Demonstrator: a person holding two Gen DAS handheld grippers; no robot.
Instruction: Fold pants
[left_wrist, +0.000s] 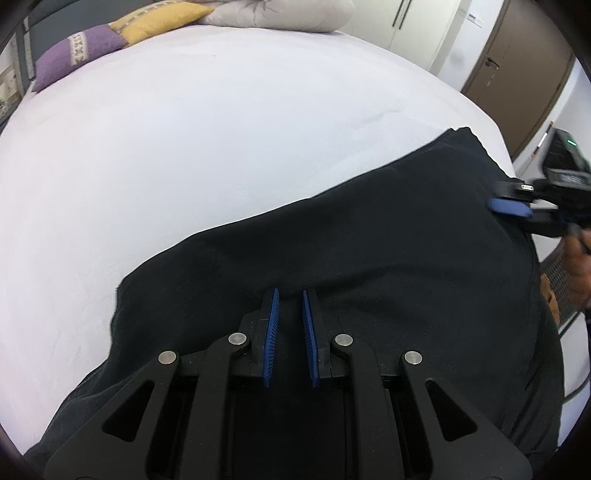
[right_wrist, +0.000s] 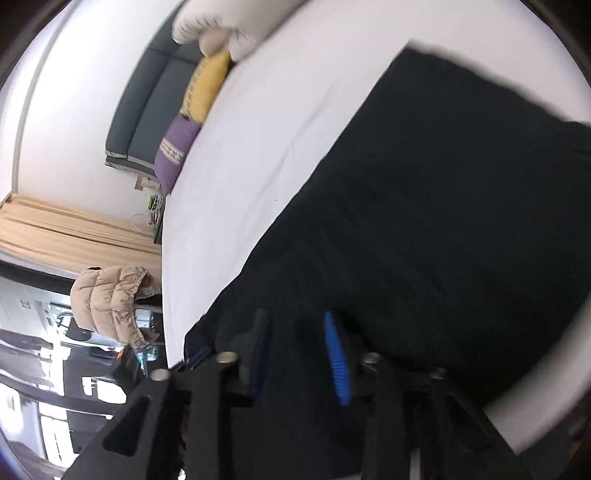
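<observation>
Black pants (left_wrist: 369, 251) lie flat across the near right part of the white bed (left_wrist: 184, 147). My left gripper (left_wrist: 290, 293) points down onto their near edge. Its blue pads stand close together, with dark cloth filling the narrow gap, so it is shut on the pants. My right gripper (left_wrist: 496, 195) hovers at the far right edge of the pants, near the waistband end. In the blurred right wrist view the pants (right_wrist: 443, 206) spread out ahead, and the right gripper (right_wrist: 295, 317) has its blue pads apart, open above the cloth with nothing pinched.
A purple pillow (left_wrist: 74, 55), a yellow pillow (left_wrist: 159, 22) and a pale bunched duvet (left_wrist: 280, 14) sit at the head of the bed. A brown door (left_wrist: 517, 62) is beyond the bed's right side. A beige puffer jacket (right_wrist: 107, 302) hangs off to the left.
</observation>
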